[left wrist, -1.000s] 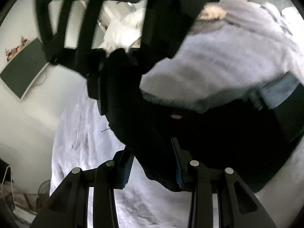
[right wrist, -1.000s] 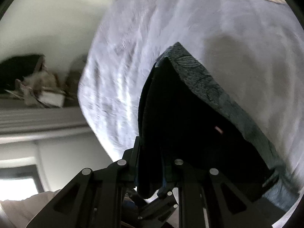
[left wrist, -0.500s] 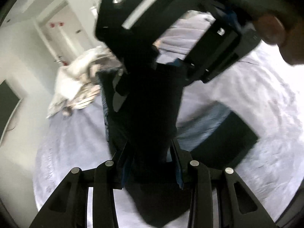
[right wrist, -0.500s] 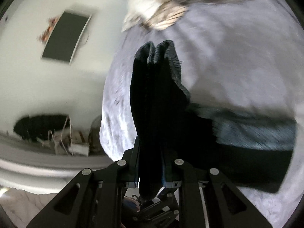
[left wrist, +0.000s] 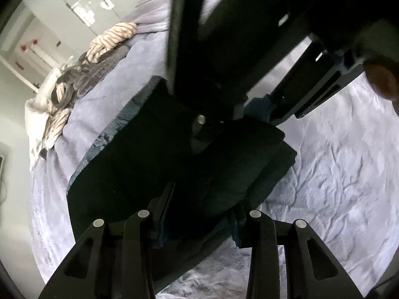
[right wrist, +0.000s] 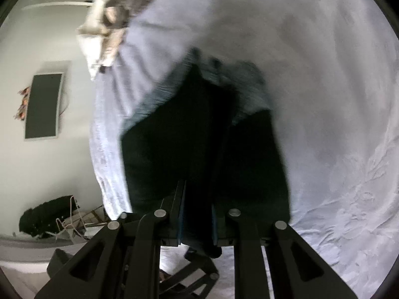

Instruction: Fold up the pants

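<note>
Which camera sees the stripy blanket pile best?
The left wrist view: the crumpled striped cream blanket pile looks sharp beside the folded dark pants. The right wrist view shows it blurred at the top edge.

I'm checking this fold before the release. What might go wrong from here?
1. Both the left gripper and the right gripper pinch the dark pants at one end; letting go unevenly would likely skew the folded layers.
2. The layers at the pants' right edge already sit stepped, so the fold may land misaligned.
3. The lilac bed cover is wrinkled and soft; dragging the pants across it could bunch them.
</note>
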### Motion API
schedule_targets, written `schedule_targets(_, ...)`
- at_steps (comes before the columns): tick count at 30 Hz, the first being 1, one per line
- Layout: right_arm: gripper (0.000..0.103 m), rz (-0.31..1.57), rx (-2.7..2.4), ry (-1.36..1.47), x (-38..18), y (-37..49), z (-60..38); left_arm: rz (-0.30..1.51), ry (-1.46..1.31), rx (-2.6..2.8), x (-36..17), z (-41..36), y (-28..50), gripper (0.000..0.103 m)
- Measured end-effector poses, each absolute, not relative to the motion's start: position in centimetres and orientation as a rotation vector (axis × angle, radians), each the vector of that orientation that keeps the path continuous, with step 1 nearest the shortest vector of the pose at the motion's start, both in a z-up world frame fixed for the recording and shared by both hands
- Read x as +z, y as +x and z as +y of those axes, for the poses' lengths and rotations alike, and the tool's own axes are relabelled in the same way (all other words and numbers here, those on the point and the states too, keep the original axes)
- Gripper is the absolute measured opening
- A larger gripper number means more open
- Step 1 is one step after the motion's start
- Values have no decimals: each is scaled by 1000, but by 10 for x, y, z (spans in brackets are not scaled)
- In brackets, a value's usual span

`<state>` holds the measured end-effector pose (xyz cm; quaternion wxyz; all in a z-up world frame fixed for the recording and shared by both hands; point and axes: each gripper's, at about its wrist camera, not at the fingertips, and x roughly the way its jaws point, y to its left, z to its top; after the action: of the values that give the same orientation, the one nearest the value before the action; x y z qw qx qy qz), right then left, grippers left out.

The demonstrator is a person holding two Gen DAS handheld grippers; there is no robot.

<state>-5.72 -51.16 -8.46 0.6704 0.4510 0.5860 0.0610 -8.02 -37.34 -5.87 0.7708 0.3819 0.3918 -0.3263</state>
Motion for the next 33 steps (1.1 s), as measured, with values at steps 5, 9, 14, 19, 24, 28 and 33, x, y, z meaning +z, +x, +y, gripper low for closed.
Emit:
schedule_targets(5, 29, 1313, 92, 1064, -88, -66, -517, 890, 782, -803, -38, -345, -79, 48)
schedule_targets(9, 35, 1321, -7, 933, -70, -77, -522, 931, 686, -769, -21, -304, -67, 70)
schedule_targets(14, 35, 1335, -56, 897, -56, -97, -521, 1045, 566, -577, -19, -260, -21, 70)
schedule_targets(19, 60, 1291, -52, 1062, -71, -102, -520, 1212, 395, -448, -40, -224, 21, 70)
schedule_targets(24, 31, 1284, -77, 1115, -89, -98, -515, 1331, 298, -476, -62, -217, 22, 70)
schedule_targets(28, 15, 1337, -81, 937, -73, -93, -503, 1325, 300, -503, -64, -219, 12, 70)
schedule_targets(33, 15, 1453, -177, 730, -92, -85, -483, 1332, 327, -514, -71, -228, 2, 75)
